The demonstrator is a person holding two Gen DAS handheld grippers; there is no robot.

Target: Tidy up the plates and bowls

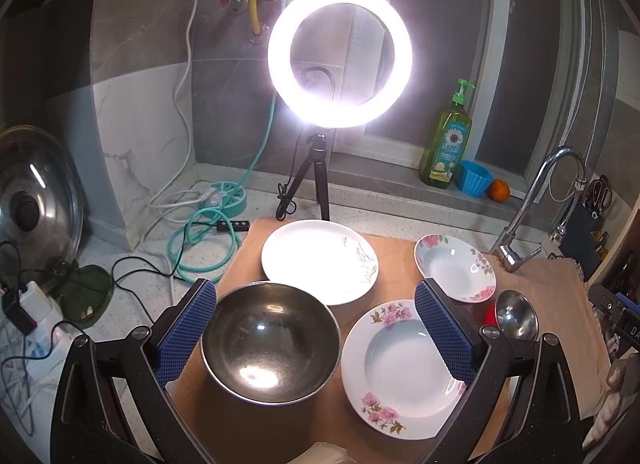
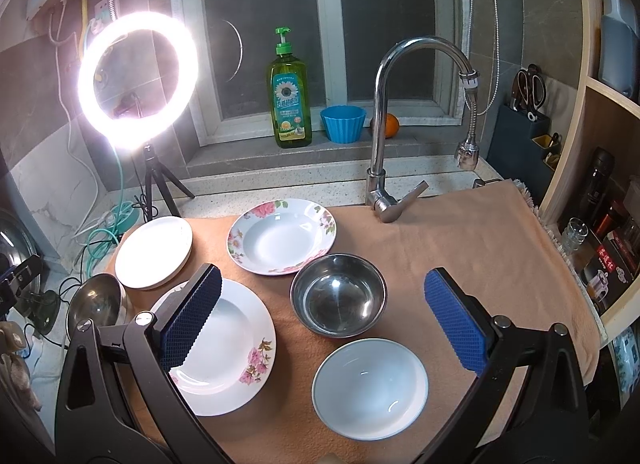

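On the tan cloth [image 2: 472, 236] lie a large steel bowl [image 1: 271, 343], a white plate with a gold motif [image 1: 319, 260], a near floral plate [image 1: 400, 372], a far floral plate [image 1: 454, 268] and a small steel bowl [image 1: 516, 314]. My left gripper [image 1: 316, 328] is open and empty above the large steel bowl and the near floral plate. My right gripper [image 2: 324, 314] is open and empty above the small steel bowl [image 2: 339, 295] and a plain white bowl [image 2: 370, 388]. The right wrist view also shows the near floral plate [image 2: 230, 348], far floral plate [image 2: 282, 235], white plate [image 2: 154, 252] and large steel bowl [image 2: 96, 302].
A lit ring light on a tripod [image 1: 340, 51] stands behind the cloth. A faucet [image 2: 386, 123] rises at the back. Soap bottle [image 2: 289, 91], blue cup [image 2: 343, 123] and orange [image 2: 390, 124] sit on the sill. Cables [image 1: 200, 240] and a pot lid [image 1: 36, 203] are at left.
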